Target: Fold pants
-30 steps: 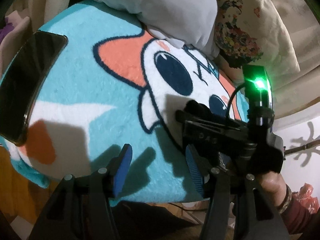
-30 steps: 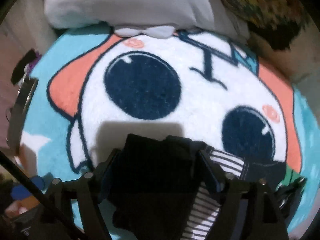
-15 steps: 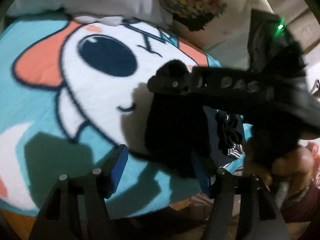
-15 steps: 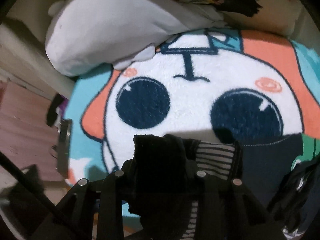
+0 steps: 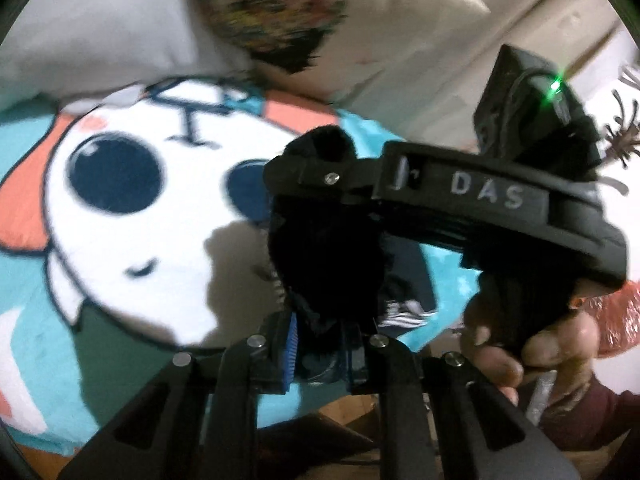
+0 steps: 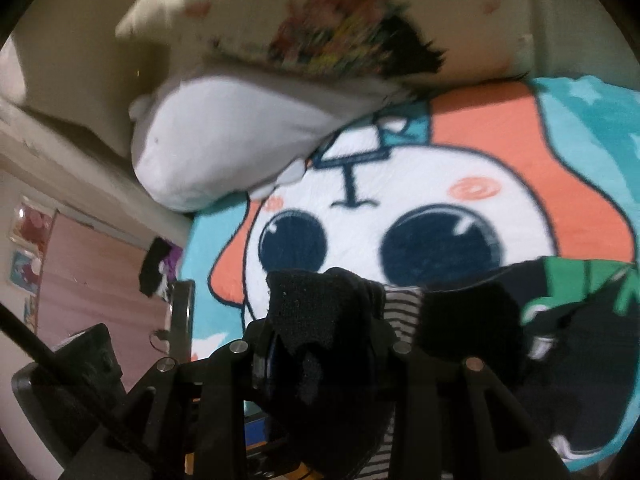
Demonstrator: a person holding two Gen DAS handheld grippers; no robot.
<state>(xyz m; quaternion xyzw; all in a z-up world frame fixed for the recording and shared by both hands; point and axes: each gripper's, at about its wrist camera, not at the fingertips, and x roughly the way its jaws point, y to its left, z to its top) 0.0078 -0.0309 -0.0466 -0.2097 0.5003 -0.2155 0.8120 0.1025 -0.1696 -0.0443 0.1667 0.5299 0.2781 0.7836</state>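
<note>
The black pants with a striped white band hang in the air above the cartoon blanket. My left gripper is shut on their lower edge. My right gripper crosses the left wrist view from the right and is shut on their upper edge. In the right wrist view the right gripper pinches a black fold of the pants, and the striped band shows just behind it. The blanket lies below.
A white pillow and a printed cream pillow lie at the head of the bed. Dark clothes with a green print lie on the blanket at right. A phone rests at the bed's left edge.
My left gripper, open and empty before, has closed on the pants' lower edge. The right gripper has lifted the pants up off the blanket. Both views have swung toward the pillows.
</note>
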